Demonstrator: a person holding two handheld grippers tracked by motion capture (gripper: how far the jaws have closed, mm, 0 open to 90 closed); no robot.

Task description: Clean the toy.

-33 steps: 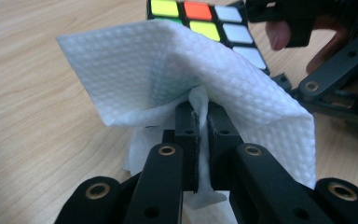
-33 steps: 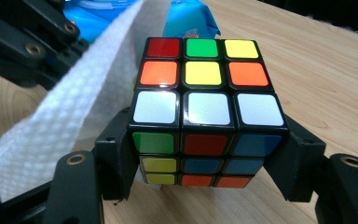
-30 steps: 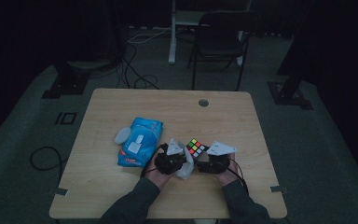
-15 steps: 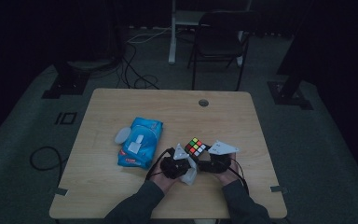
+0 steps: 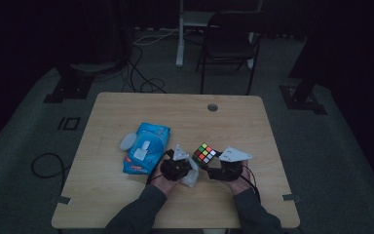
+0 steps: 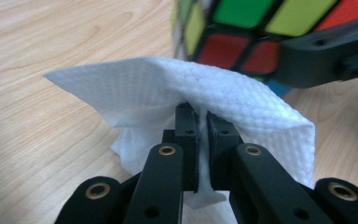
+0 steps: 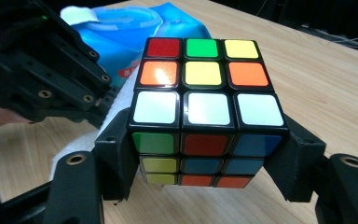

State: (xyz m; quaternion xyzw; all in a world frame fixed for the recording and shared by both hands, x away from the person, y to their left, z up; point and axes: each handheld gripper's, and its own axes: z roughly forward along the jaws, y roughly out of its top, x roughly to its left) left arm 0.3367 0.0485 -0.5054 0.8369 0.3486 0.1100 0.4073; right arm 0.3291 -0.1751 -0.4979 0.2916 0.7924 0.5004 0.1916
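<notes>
A scrambled puzzle cube (image 7: pixel 205 112) is clamped between the jaws of the right gripper (image 7: pixel 205 154), which are pressed against two opposite sides of it, and it is held just above the wooden table (image 5: pixel 141 105); in the high view the cube (image 5: pixel 204 153) is seen near the front edge, slightly toward three o'clock of the table's centre, with the right gripper (image 5: pixel 213 165) reaching it from about five o'clock. A white wipe (image 6: pixel 200 93) is pinched in the left gripper (image 6: pixel 199 122), whose jaws are closed tight on a fold of the sheet; the rest of the sheet is draped over and below them. In the left gripper view the wipe is brought up just under the cube (image 6: pixel 242 32), at about one o'clock of the jaws, though whether it is touching cannot be told; in the high view the left gripper (image 5: pixel 189 168) and the wipe (image 5: pixel 191 176) lie at about seven o'clock of the cube. A blue pack of wipes (image 5: pixel 146 152) is left lying at nine o'clock of the hands, with its white lid (image 5: pixel 127 142) flipped open. The step in hand is judged to be the wiping of the cube; for the next move the wipe is to be pressed against a face and drawn across it, while the cube is kept firmly clamped, so that it is not pushed out of the jaws; a turn of the right hand is then called for so that a fresh face is presented.
</notes>
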